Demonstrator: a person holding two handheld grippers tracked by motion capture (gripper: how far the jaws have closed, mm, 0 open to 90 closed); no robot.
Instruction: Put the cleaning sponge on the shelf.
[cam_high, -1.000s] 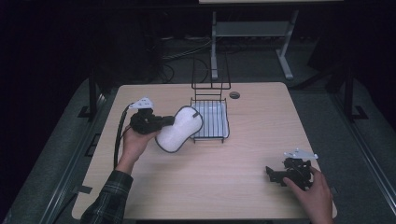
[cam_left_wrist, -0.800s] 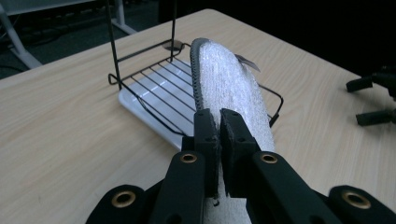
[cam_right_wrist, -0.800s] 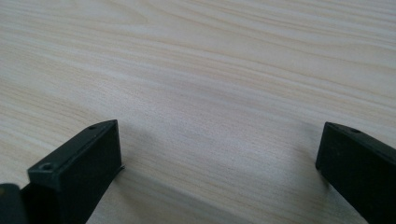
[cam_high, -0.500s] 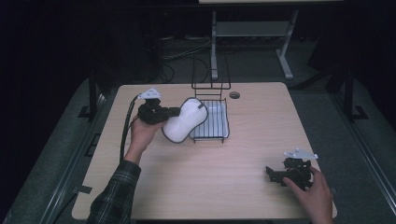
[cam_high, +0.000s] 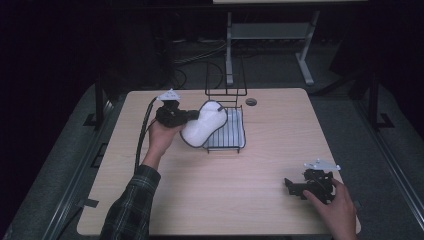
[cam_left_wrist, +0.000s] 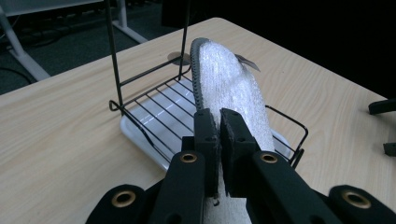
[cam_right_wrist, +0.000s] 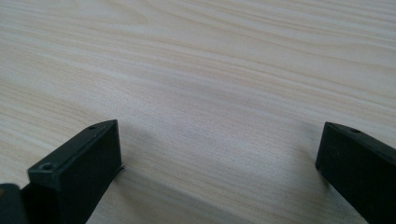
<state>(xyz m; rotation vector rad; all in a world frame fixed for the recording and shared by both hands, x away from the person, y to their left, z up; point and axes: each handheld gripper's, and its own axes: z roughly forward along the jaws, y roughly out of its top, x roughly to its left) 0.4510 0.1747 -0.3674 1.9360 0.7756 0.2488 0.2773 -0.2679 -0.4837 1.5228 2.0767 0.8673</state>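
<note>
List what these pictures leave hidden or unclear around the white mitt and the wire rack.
- Mitt cuff: left gripper view, behind the left tool, shut on it.
- Rack left side: high view, covered by the mitt.
- Mitt's tag: left gripper view, too small to read.
- Right tool jaws: high view, too small; open in its own view.

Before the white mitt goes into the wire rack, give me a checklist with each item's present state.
1. Left tool shut on the white mitt: ok.
2. Mitt clear of the table, held on edge above the wire rack: ok.
3. White tray sits under the rack: ok.
4. Rack has nothing in it: ok.
5. Right tool parked apart at the near right, jaws open: ok.
6. Mitt lined up with a slot between the wires: cannot tell.
</note>
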